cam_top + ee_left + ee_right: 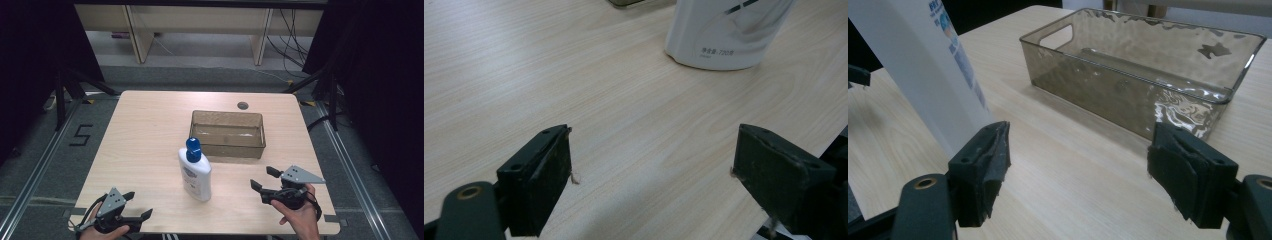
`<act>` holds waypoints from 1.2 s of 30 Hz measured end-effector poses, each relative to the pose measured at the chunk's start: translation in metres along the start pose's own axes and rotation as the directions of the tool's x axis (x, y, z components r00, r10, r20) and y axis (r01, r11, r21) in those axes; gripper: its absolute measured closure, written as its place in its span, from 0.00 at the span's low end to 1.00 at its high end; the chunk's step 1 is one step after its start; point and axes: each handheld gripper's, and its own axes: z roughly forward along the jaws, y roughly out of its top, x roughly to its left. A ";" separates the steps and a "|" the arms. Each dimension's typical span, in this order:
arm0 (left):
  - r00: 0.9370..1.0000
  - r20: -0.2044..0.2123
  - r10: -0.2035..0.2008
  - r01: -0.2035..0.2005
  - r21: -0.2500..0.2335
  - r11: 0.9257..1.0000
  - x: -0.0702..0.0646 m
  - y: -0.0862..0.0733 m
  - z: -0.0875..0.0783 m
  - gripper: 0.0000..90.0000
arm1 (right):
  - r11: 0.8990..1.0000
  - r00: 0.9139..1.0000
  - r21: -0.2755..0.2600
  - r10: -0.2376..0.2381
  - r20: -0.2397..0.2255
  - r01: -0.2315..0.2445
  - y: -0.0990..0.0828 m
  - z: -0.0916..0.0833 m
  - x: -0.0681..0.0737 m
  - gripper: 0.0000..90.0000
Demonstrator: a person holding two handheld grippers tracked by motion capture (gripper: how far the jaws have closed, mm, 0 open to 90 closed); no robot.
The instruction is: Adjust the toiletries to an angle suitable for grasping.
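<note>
A white bottle (195, 175) with a blue cap (193, 149) stands upright near the middle of the wooden table (145, 130). Just behind it sits a clear smoky plastic bin (228, 134), with nothing inside. My left gripper (137, 205) is held open at the table's front left corner, well left of the bottle; its view shows the bottle's base (724, 35) ahead. My right gripper (264, 178) is open at the front right, pointing left toward the bottle. Its view has the bottle's side (923, 75) at the left and the bin (1148, 75) ahead.
The table has a round cable hole (243, 105) near its far edge. On the floor to the left is a marked number 5 (80, 135). Dark stands (65, 85) flank the table, with desk legs and cables beyond.
</note>
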 end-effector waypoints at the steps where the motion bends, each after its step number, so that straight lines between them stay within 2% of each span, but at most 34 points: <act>1: 1.000 0.011 -0.005 0.005 -0.017 1.000 0.000 0.000 0.000 0.17 | 1.000 1.000 0.011 -0.018 0.000 0.018 0.002 -0.001 -0.001 0.28; 2: 1.000 0.013 -0.011 0.011 -0.022 1.000 0.000 0.000 0.000 0.17 | 1.000 1.000 0.017 0.003 -0.002 -0.003 0.002 -0.001 0.001 0.27; 3: 1.000 0.013 -0.010 0.010 -0.022 1.000 -0.001 0.000 0.000 0.17 | 1.000 1.000 0.010 -0.014 -0.006 0.014 0.003 0.000 0.000 0.27; 4: 1.000 0.014 0.002 -0.002 -0.010 1.000 0.000 0.000 0.000 0.17 | 1.000 1.000 0.002 -0.012 -0.006 0.012 0.004 0.001 0.000 0.27; 8: 1.000 0.012 -0.008 0.008 -0.019 1.000 -0.001 0.000 0.001 0.17 | 1.000 1.000 0.006 -0.019 -0.013 0.019 0.008 0.001 0.000 0.27; 9: 1.000 0.009 0.007 -0.007 -0.007 1.000 0.001 0.000 0.000 0.17 | 1.000 1.000 0.022 0.011 -0.012 -0.010 0.009 0.000 0.002 0.27; 10: 1.000 0.009 0.007 -0.007 -0.007 1.000 0.001 0.000 0.000 0.17 | 1.000 1.000 0.022 0.011 -0.012 -0.010 0.009 0.000 0.002 0.27; 11: 1.000 0.005 0.001 -0.001 -0.013 1.000 0.001 0.000 0.000 0.17 | 1.000 1.000 -0.010 -0.027 -0.003 0.027 0.010 0.002 0.000 0.27; 12: 1.000 0.004 0.007 -0.007 -0.008 1.000 0.002 0.000 -0.001 0.17 | 1.000 1.000 0.005 -0.014 -0.017 0.014 0.013 0.001 0.001 0.27; 13: 1.000 0.003 0.001 -0.001 -0.011 1.000 0.002 0.000 -0.001 0.17 | 1.000 1.000 -0.014 -0.014 -0.021 0.014 0.014 0.002 0.001 0.27; 16: 1.000 0.001 -0.002 0.002 -0.010 1.000 0.002 0.000 -0.001 0.17 | 1.000 1.000 0.000 0.006 -0.025 -0.006 0.017 0.001 0.003 0.27; 17: 1.000 0.001 -0.014 0.014 -0.022 1.000 0.001 0.000 0.000 0.17 | 1.000 0.999 -0.021 0.000 -0.037 -0.001 0.019 0.002 0.003 0.27; 19: 1.000 0.005 -0.017 0.018 -0.026 1.000 0.001 0.000 0.000 0.17 | 1.000 0.999 -0.014 -0.024 -0.031 0.024 0.026 0.002 0.005 0.28; 21: 1.000 0.002 -0.017 0.017 -0.026 1.000 0.001 0.000 0.000 0.17 | 0.999 0.999 -0.031 -0.016 -0.033 0.015 0.027 0.003 0.006 0.28; 22: 1.000 0.002 -0.018 0.018 -0.026 0.999 0.001 0.000 0.000 0.17 | 0.999 0.998 -0.029 -0.045 -0.032 0.044 0.031 0.002 0.006 0.28; 23: 1.000 0.002 -0.018 0.018 -0.026 0.999 0.001 0.000 0.000 0.17 | 0.999 0.998 -0.029 -0.045 -0.032 0.044 0.031 0.002 0.006 0.28; 24: 1.000 0.002 -0.018 0.018 -0.025 1.000 0.001 0.000 0.000 0.17 | 1.000 0.999 -0.029 -0.007 -0.043 0.006 0.033 0.002 0.010 0.28; 25: 1.000 0.002 -0.018 0.018 -0.025 1.000 0.001 0.000 0.000 0.17 | 0.999 0.999 -0.031 -0.034 -0.037 0.033 0.035 0.001 0.009 0.28; 26: 1.000 0.000 -0.016 0.016 -0.020 1.000 0.000 0.000 -0.001 0.17 | 0.998 0.999 -0.043 -0.039 -0.034 0.037 0.036 0.002 0.010 0.28; 29: 1.000 -0.001 -0.019 0.019 -0.022 1.000 0.000 0.000 0.000 0.17 | 0.999 0.998 -0.038 -0.035 -0.047 0.034 0.040 0.002 0.014 0.28; 33: 1.000 0.003 -0.020 0.020 -0.025 0.999 0.001 0.000 0.000 0.17 | 0.997 0.997 -0.048 -0.064 -0.047 0.061 0.045 0.002 0.016 0.28; 34: 1.000 0.002 -0.018 0.018 -0.024 1.000 0.001 0.000 0.000 0.17 | 0.998 0.997 -0.046 -0.047 -0.064 0.045 0.046 0.003 0.018 0.28; 35: 1.000 0.002 -0.016 0.016 -0.021 1.000 0.001 0.000 0.000 0.17 | 0.998 0.997 -0.034 -0.054 -0.050 0.052 0.047 0.002 0.019 0.28; 36: 1.000 0.009 -0.019 0.019 -0.030 0.999 0.001 0.000 0.000 0.17 | 0.998 0.997 -0.036 -0.054 -0.058 0.052 0.048 0.001 0.022 0.28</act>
